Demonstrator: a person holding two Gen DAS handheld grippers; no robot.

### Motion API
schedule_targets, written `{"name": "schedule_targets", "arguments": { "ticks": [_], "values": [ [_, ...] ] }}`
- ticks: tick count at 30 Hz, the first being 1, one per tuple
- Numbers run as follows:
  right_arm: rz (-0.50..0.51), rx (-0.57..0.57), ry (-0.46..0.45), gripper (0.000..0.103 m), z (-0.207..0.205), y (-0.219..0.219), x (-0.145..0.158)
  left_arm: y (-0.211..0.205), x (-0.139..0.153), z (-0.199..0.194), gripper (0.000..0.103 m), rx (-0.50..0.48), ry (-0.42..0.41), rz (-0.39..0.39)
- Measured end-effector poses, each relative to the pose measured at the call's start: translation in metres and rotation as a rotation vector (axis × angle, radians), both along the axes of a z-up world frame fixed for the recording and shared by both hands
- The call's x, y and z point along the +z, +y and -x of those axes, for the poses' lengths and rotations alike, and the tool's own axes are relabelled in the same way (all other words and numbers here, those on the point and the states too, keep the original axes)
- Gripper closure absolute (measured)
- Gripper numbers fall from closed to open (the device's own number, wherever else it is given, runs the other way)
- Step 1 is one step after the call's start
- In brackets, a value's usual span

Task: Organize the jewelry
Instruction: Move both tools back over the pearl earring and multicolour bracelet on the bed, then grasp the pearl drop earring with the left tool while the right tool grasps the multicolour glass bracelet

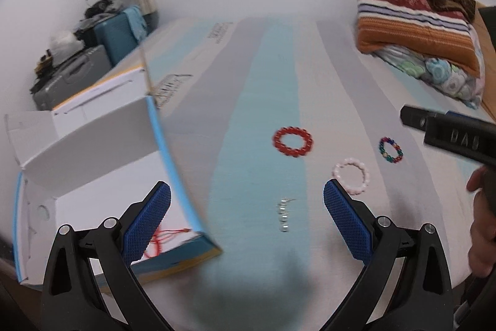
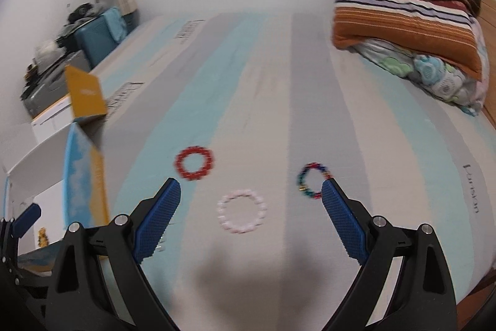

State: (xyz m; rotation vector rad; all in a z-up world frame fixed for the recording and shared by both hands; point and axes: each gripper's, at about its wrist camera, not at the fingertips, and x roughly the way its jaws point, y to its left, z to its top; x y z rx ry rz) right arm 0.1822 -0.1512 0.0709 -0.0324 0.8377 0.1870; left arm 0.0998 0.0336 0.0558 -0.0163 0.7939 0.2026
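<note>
Pink bracelet [image 2: 241,211] between right gripper [image 2: 251,191] jaws, spread wide; left gripper [image 1: 247,196] jaws apart, empty.

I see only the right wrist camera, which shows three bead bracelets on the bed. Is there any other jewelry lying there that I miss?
Observer: Yes. The left wrist view shows a small silver chain on the striped bed cover, nearer to the camera than the red bracelet.
Operator: Does the box hold something already?
Observer: A red cord lies on the floor of the open box, partly behind one finger of the left gripper.
Operator: Is that gripper free?
Observer: Yes, its jaws stand wide open with nothing held. In the picture the chain lies between them.
</note>
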Motion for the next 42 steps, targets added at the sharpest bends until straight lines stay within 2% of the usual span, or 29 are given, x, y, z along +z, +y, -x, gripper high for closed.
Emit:
{"name": "schedule_targets", "arguments": {
  "ticks": [8,14,22,29,34,38,40,42],
  "values": [
    [0.022,-0.064,0.079,0.014,-0.046,-0.042,-0.033,-0.023,-0.04,-0.041,0.006,-0.034,0.085,0.048],
    [0.021,-0.073,0.149,0.014,-0.076,-0.058,-0.072,-0.029,-0.07,-0.065,0.006,-0.044,0.13,0.064],
    [0.033,-0.076,0.202,0.014,-0.109,-0.061,-0.112,-0.027,-0.111,-0.088,0.006,-0.043,0.215,0.087],
    [0.044,-0.076,0.236,0.014,-0.123,-0.059,-0.133,-0.02,-0.129,-0.095,0.008,-0.029,0.267,0.116],
    [0.047,-0.084,0.261,0.015,-0.129,-0.06,-0.146,-0.011,-0.139,-0.097,0.014,-0.018,0.3,0.155],
    [0.055,-0.092,0.285,0.027,-0.134,-0.063,-0.154,-0.007,-0.142,-0.098,0.016,-0.012,0.312,0.179],
    [0.062,-0.09,0.303,0.035,-0.137,-0.063,-0.159,-0.006,-0.142,-0.098,0.022,-0.007,0.318,0.181],
    [0.069,-0.096,0.299,0.04,-0.138,-0.063,-0.16,-0.006,-0.141,-0.097,0.036,-0.001,0.324,0.173]
  ]
}}
